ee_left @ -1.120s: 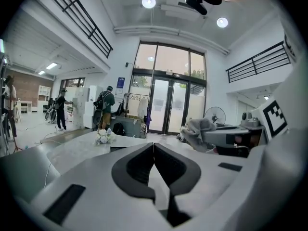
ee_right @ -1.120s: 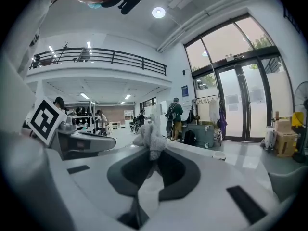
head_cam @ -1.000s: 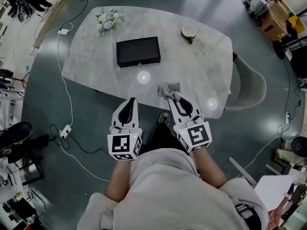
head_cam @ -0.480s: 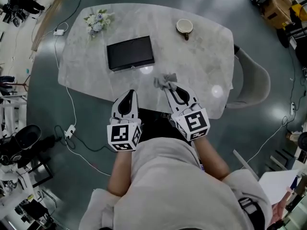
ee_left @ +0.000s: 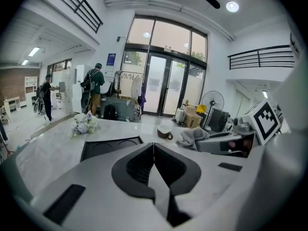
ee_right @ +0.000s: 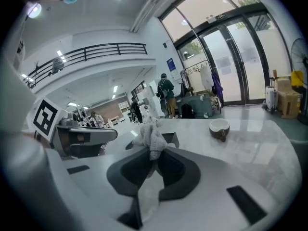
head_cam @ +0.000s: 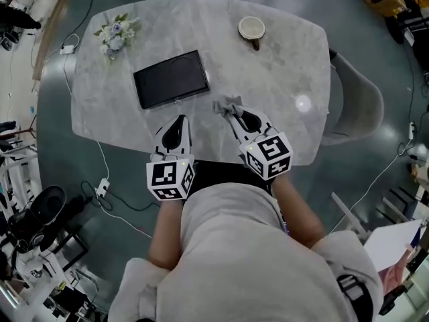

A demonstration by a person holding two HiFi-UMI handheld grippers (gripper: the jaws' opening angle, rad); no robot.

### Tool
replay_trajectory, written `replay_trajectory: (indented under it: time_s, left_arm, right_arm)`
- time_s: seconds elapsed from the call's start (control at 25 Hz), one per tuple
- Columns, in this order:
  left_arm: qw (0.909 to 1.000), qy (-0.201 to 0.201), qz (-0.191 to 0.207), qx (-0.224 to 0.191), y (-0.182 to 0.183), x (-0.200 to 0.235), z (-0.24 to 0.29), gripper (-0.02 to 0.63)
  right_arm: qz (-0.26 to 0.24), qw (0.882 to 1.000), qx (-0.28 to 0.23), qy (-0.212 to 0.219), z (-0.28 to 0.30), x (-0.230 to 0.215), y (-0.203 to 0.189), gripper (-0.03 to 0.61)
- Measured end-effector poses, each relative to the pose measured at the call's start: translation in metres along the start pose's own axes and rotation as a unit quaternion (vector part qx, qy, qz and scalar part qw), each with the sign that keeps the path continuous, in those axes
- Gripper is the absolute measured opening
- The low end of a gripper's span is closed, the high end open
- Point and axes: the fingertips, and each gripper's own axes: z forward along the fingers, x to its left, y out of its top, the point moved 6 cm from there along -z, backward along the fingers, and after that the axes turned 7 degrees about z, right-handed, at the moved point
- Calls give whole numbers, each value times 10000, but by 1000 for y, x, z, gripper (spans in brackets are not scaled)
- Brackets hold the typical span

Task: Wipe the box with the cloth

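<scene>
Both seemingly hover near the box [head_cam: 171,79]: left gripper [head_cam: 180,119] fingers [ee_left: 137,170] together, right gripper [head_cam: 235,113] fingers [ee_right: 127,174] clamping cloth [head_cam: 226,104].

head view steeply down over table [head_cam: 288,59], both gripper views low across it, all sharing box [head_cam: 171,79]

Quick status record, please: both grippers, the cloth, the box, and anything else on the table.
left gripper: shut, empty, near the box's front edge
right gripper: shut on the cloth
cloth: bunched at the jaw tips, just right of the box
box: black, flat on the table, no gripper on it
table: also holds a cup and flowers
</scene>
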Motion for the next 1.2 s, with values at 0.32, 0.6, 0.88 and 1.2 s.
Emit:
replay_trajectory:
  time_s: [0.32, 0.6, 0.88, 1.2]
  left_arm:
    - [9966, -408, 229, 682, -9, 28, 61, 23]
    - [9920, -563, 225, 1109, -22, 48, 107, 23]
    - [9885, -690, 169, 1334, -29, 51, 130, 23]
    - [9867, -745, 185, 1432, -29, 63, 144, 23]
  right_arm:
    - [430, 9966, 657, -243, 58, -30, -21, 49]
    - [640, 9909, 1096, -446, 92, -56, -35, 49]
    - [765, 9862, 1460, -183, 115, -67, -42, 49]
    - [722, 9831, 1683, -90, 136, -71, -42, 49]
